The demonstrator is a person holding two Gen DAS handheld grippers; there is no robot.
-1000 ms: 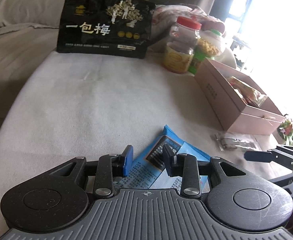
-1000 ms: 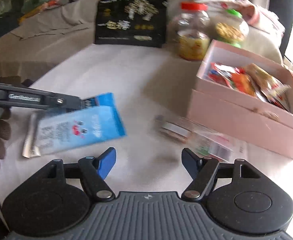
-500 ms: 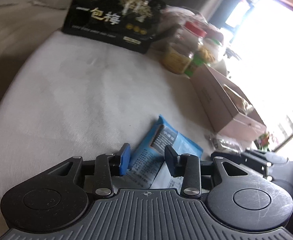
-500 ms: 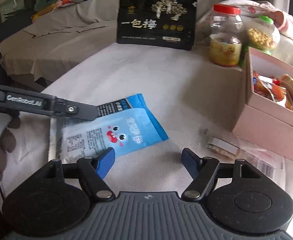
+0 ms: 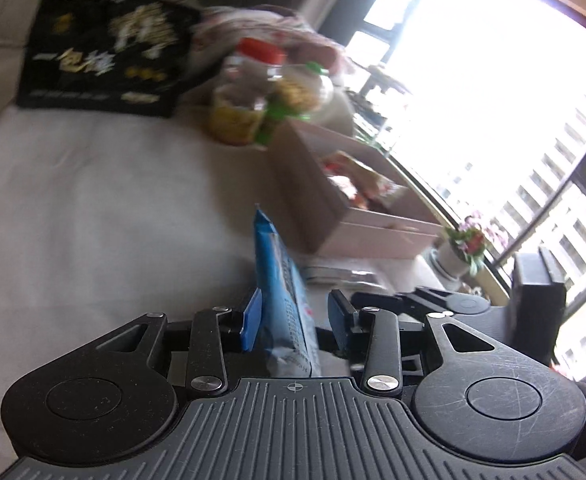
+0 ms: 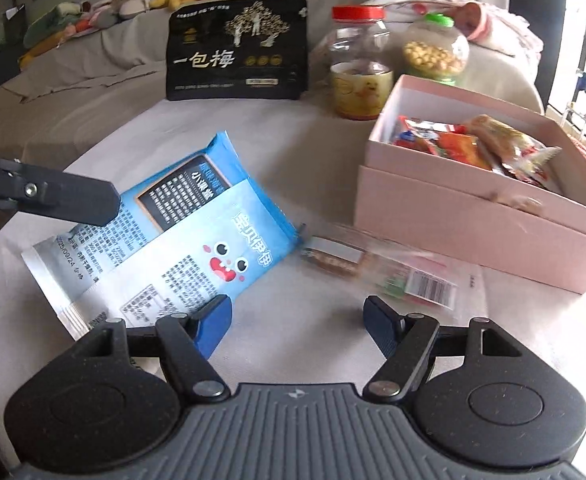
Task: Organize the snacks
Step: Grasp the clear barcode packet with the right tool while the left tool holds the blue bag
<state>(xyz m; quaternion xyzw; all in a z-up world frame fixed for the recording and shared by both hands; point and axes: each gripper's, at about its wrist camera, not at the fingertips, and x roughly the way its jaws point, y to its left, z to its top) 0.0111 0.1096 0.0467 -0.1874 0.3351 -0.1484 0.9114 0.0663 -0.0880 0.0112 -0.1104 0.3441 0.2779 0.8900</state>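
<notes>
Left wrist view is motion-blurred; print on the far packages is unreadable there. The blue snack packet [image 5: 287, 300] stands edge-on between the left gripper's [image 5: 296, 316] blue pads, its lower end cut off behind the gripper body. Left pad lies against the packet; a gap shows at the right pad. Whether it is clamped: cannot tell.

Right wrist view: the same packet sits just left of the pink box [image 6: 473, 216], tilted. One black finger [image 6: 65, 196] of the left gripper covers its upper left corner. Right gripper [image 6: 297, 322] jaws stand wide apart with nothing between them, bare cloth below.

One clear-wrapped snack bar [image 6: 373, 268], smeared by blur, lies at the foot of the pink box's front wall. The box's right end runs out of frame; several orange and red packets inside overlap, count uncertain.

Behind the box: two jars, red-lidded [image 6: 359, 64] and green-lidded [image 6: 435, 48]. One black bag [image 6: 237, 48] stands left of them.
</notes>
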